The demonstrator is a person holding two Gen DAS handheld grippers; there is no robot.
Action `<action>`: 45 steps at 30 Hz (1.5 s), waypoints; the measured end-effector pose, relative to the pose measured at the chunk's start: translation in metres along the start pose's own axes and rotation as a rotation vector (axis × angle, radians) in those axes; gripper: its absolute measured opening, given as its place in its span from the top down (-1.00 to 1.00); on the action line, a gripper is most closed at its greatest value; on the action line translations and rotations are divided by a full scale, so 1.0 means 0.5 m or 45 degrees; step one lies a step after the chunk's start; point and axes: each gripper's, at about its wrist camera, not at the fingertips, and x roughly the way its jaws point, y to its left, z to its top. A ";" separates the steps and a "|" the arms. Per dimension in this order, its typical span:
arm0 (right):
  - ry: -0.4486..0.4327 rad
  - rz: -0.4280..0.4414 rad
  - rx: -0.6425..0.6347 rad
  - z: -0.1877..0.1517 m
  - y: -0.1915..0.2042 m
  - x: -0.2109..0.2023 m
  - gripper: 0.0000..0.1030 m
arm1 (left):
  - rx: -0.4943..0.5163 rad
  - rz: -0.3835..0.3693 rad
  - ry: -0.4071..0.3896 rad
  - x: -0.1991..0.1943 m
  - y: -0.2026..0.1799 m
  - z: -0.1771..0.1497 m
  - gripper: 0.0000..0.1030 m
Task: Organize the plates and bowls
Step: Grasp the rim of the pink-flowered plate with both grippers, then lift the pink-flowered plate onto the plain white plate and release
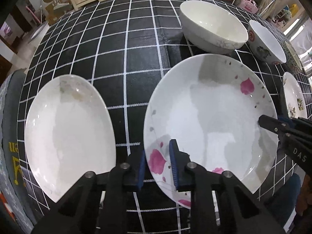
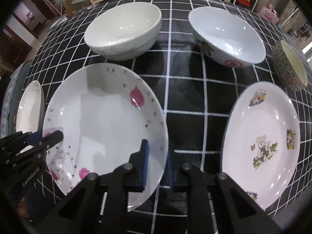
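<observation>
Both sets of tongs are down on the pink-flowered plate (image 1: 210, 117), one at each side of it. The left tongs (image 1: 159, 167) straddle its near-left rim, one blue pad over the inside and one outside, and they look pinched onto the edge. The right tongs (image 2: 157, 163) do the same at the opposite rim, though from this angle I can't be sure the outer pad is pressing rather than just sitting beside the china.

The plate lies flat on the counter (image 1: 124, 62), which is covered in a black cloth with white grid lines. Just to its left is a plain white plate (image 1: 68, 128); well to its right is a plate with a bear picture (image 2: 261, 146). Behind stand a wide white bowl (image 2: 124, 31), a bowl with a red mark (image 2: 228, 37) and a small patterned bowl (image 2: 290, 66) at the far right.

The flowered plate is glazed ceramic: stiff, fairly heavy for a rim grip, slick under the pads and quick to chip or shatter if dropped. The thin upturned rim is the only place to take hold, and two opposite grips seem the sensible way to keep it level. I would lift slowly, since an uneven pull could let it slide out.
</observation>
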 end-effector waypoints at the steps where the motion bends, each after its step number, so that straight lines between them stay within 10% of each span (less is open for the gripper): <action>1: -0.003 0.002 0.004 -0.003 0.001 -0.003 0.62 | 0.006 0.003 -0.001 -0.001 0.000 0.000 0.61; 14: -0.059 0.027 -0.038 0.029 0.024 -0.068 0.62 | -0.012 0.024 -0.071 -0.078 0.023 0.003 0.63; 25: -0.054 0.122 -0.196 0.091 0.209 -0.039 0.64 | -0.166 0.112 -0.080 -0.123 0.212 -0.023 0.63; 45: 0.036 0.165 -0.348 0.100 0.380 0.055 0.65 | -0.349 0.163 -0.005 -0.060 0.372 -0.080 0.64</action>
